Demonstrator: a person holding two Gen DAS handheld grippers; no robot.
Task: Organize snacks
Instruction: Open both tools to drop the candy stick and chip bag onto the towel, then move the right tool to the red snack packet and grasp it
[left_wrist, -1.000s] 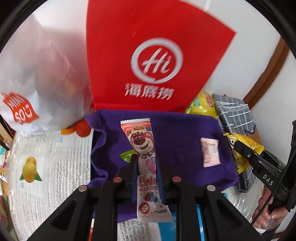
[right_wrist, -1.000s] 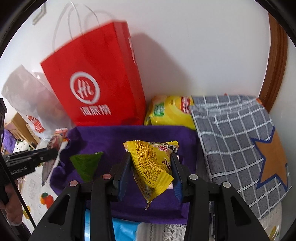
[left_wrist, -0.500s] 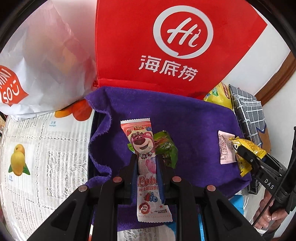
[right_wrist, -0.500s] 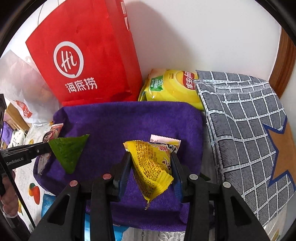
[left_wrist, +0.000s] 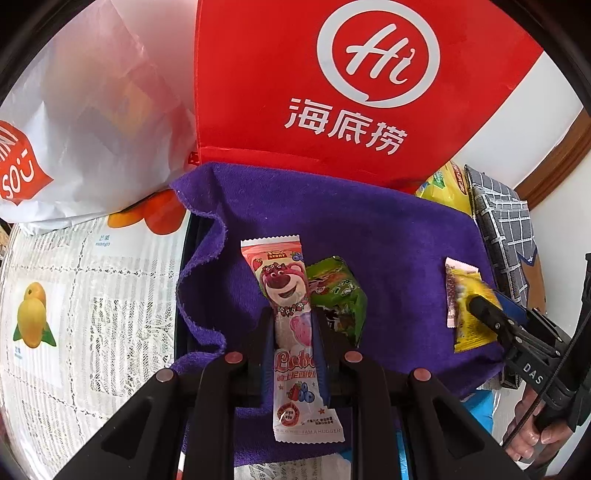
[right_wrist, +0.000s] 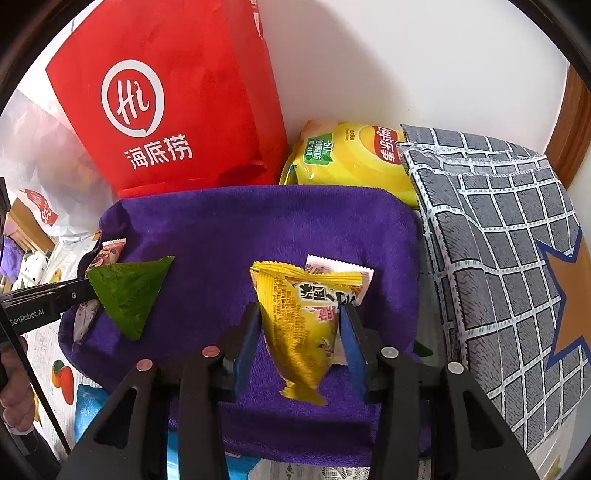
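snacks are gathering on the purple towel (right_wrist: 258, 221): green packet (left_wrist: 338, 295) and pink sachet (left_wrist: 451, 291) lie there. your left gripper (left_wrist: 293, 332) clamps the bear bar (left_wrist: 288, 295); right gripper (right_wrist: 301, 325) jaws have just been opening around the yellow packet (right_wrist: 306, 321) (nearly released). two placements remain.

the purple cloth (right_wrist: 258, 229) looks plush and matt, with a frayed edge. the pink bear wrapper (left_wrist: 291, 332) and yellow snack packet (right_wrist: 306, 325) are glossy plastic film — crinkled, catching light. the red bag (left_wrist: 332, 85) is matt, paper-like. the checked mat (right_wrist: 498, 240) is woven fabric. the tool (left_wrist: 293, 325) arms are matt black plastic — with small metal-looking rivets.
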